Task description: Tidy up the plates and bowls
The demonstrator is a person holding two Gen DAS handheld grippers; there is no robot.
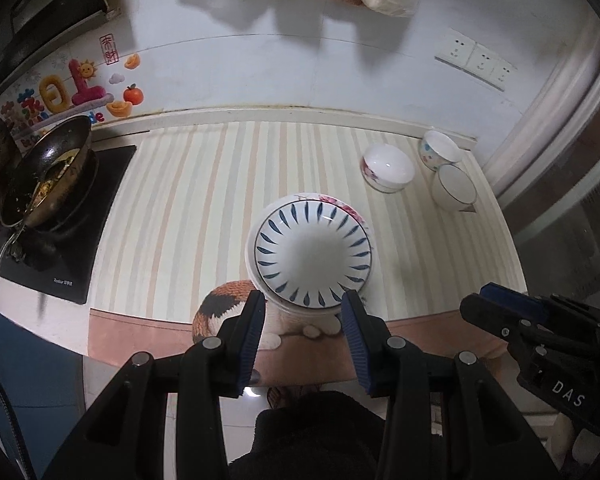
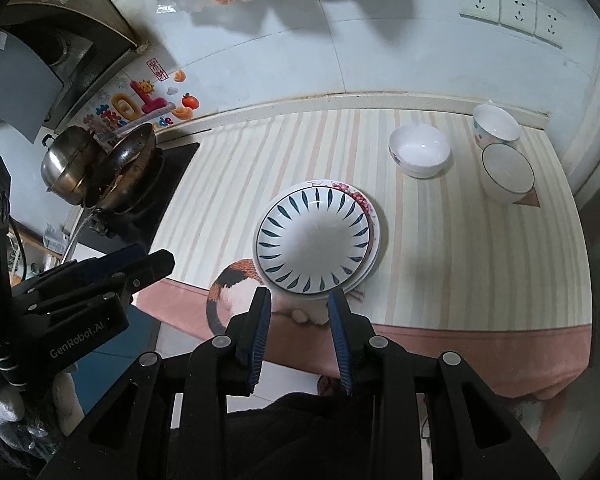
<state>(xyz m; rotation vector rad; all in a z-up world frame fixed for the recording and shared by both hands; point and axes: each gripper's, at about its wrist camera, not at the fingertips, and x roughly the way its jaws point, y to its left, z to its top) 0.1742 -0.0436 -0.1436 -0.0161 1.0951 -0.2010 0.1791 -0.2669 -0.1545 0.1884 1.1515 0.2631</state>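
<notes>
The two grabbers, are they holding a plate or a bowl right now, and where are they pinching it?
Nothing is held. The left gripper and right gripper hang above the table with empty gaps between their fingers; the blue-leaf plate sits untouched on its stack.

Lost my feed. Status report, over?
Left gripper and right gripper empty, jaws apart, above the counter edge. Plates stacked; three bowls loose at right. Nothing in the way.

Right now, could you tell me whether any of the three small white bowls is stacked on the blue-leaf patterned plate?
No, the three small white bowls stand apart on the striped tablecloth, beyond the blue-leaf patterned plate.
</notes>
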